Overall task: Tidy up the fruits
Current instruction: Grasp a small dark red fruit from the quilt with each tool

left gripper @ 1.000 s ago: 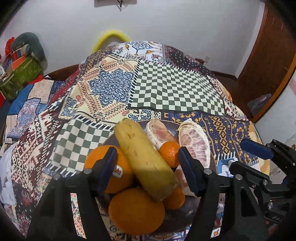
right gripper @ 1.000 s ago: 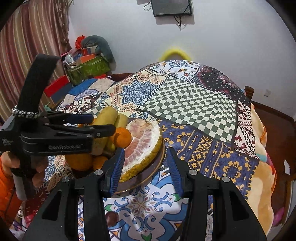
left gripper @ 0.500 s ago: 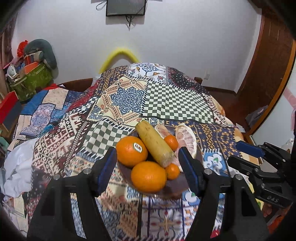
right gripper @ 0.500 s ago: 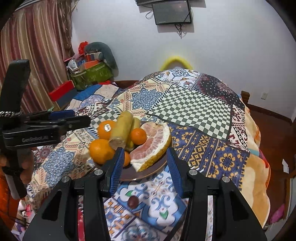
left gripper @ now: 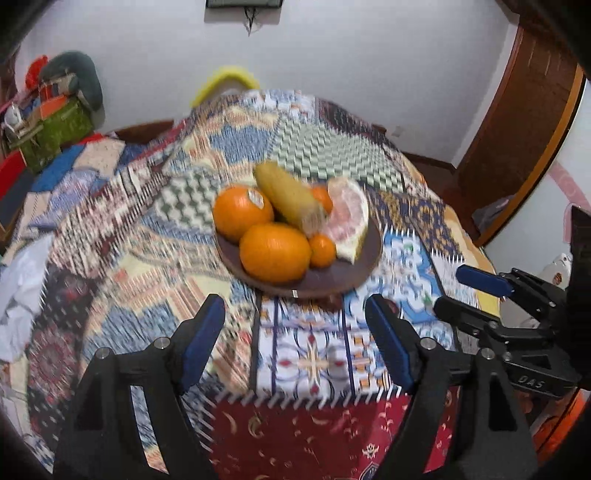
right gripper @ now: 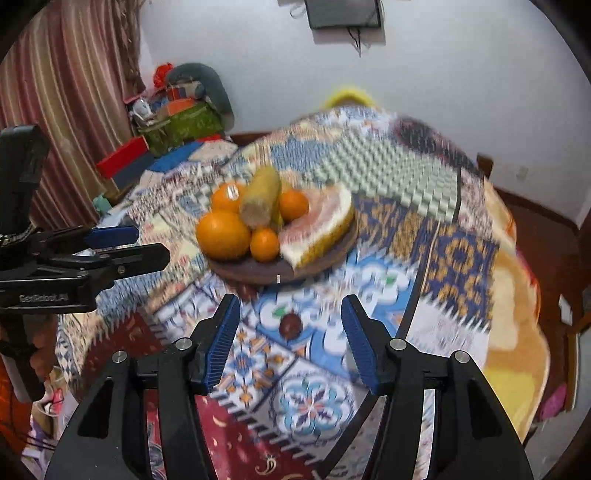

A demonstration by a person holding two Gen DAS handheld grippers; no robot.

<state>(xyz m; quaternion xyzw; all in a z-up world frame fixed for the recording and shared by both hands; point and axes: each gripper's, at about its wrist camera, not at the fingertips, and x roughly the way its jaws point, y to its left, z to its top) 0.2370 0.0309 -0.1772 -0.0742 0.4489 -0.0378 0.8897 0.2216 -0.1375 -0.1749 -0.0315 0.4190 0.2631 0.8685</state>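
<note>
My left tongs (left gripper: 295, 345) hang wide apart over the patchwork cloth (left gripper: 314, 354), holding nothing, and the brown plate (left gripper: 343, 280) of fruit sits just beyond their tips. My right tongs (right gripper: 290, 345) are likewise spread wide and empty, above the same cloth (right gripper: 314, 398), with a small dark round fruit (right gripper: 290, 325) lying loose on the fabric between their blue pads (right gripper: 218, 343), near the plate (right gripper: 317, 266) but apart from it.

On the plate, seen from the left wrist, a large orange (left gripper: 275, 252) lies at the near edge, and a second orange with a sticker (left gripper: 242, 212) sits behind it to the left. A long yellow-green fruit (left gripper: 290, 195) rests tilted across the pile. A small mandarin (left gripper: 322, 251) touches the large orange, and another mandarin (left gripper: 322, 197) shows behind the long fruit. A pomelo wedge (left gripper: 349, 221), pink flesh up, leans along the right side of the plate.

From the right wrist the same heap shows: large orange (right gripper: 222, 234) at the left, small mandarin (right gripper: 264, 244) beside it, the long fruit (right gripper: 261, 199) pointing its cut end toward me, and the pomelo wedge (right gripper: 321, 227) on the right.

Both views are blurred. In the right view my left tongs (right gripper: 122, 245) appear at the left edge; in the left view my right tongs (left gripper: 476, 291) appear at the right edge. A dark screen (right gripper: 343, 13) hangs on the white wall.
</note>
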